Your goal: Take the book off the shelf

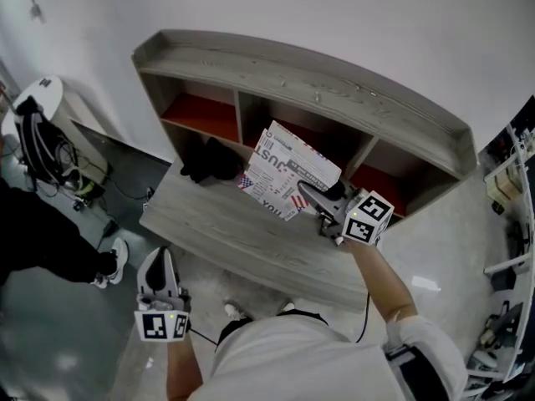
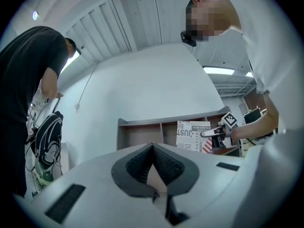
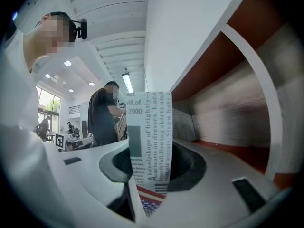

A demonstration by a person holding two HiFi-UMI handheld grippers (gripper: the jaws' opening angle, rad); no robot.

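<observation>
Book (image 1: 282, 172) is in my right hand-held gripper (image 1: 309, 194), out in front of the shelf's (image 1: 318, 82) middle compartment and tilted, printed cover up, flag pattern at its lower edge. Its low corner sits over the back of the counter (image 1: 242, 241); can't tell whether it touches.

Right gripper view: the book's edge (image 3: 149, 137) stands upright between the jaws, both pads clamped on it, jaws at a narrow gap. The red back panel (image 3: 223, 151) of a compartment is just right of it.

Left hand-held gripper (image 1: 157, 261) hangs low, in front of the counter's near edge and well apart from the book. Left gripper view: its pads (image 2: 142, 163) meet at the tips with nothing between them. The same view shows the shelf (image 2: 142, 127) ahead, with the book (image 2: 190, 134) and the right hand-held gripper (image 2: 211, 133) at its right side.

A dark thing (image 1: 209, 161) lies at the mouth of the left compartment; can't tell what it is. A person in black (image 1: 38, 232) stands off to the left, beside a bundle of black cables (image 1: 38, 144) on a white stand.
</observation>
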